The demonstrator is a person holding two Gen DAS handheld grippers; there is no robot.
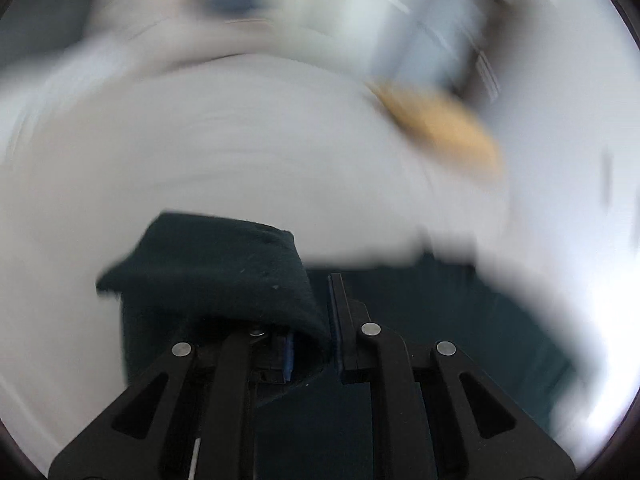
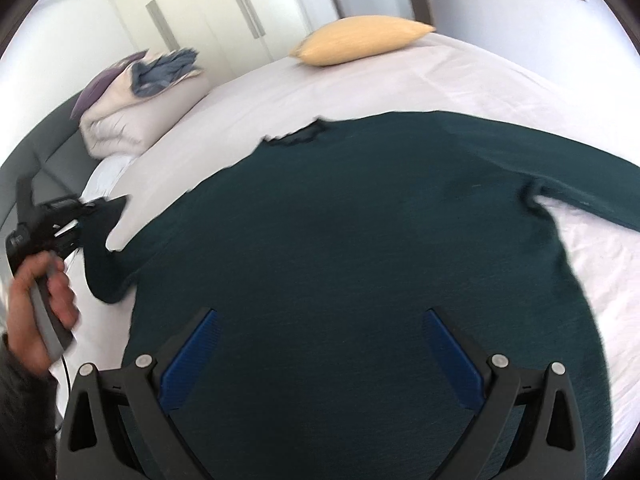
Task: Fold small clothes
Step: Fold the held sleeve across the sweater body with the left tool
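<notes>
A dark green sweater (image 2: 340,248) lies spread flat on the white bed (image 2: 320,92), collar away from me. Its right sleeve (image 2: 580,176) stretches out to the right. My left gripper (image 2: 86,216) is shut on the cuff of the left sleeve (image 2: 104,264) and holds it lifted at the bed's left side. In the blurred left wrist view the cuff (image 1: 208,268) bunches between the closed fingers of that gripper (image 1: 320,320). My right gripper (image 2: 320,344) is open and empty, hovering over the sweater's lower body.
A yellow pillow (image 2: 360,40) lies at the far edge of the bed; it also shows in the left wrist view (image 1: 440,128). A pile of bedding and clothes (image 2: 140,92) sits at the left. Wardrobes (image 2: 200,8) stand behind.
</notes>
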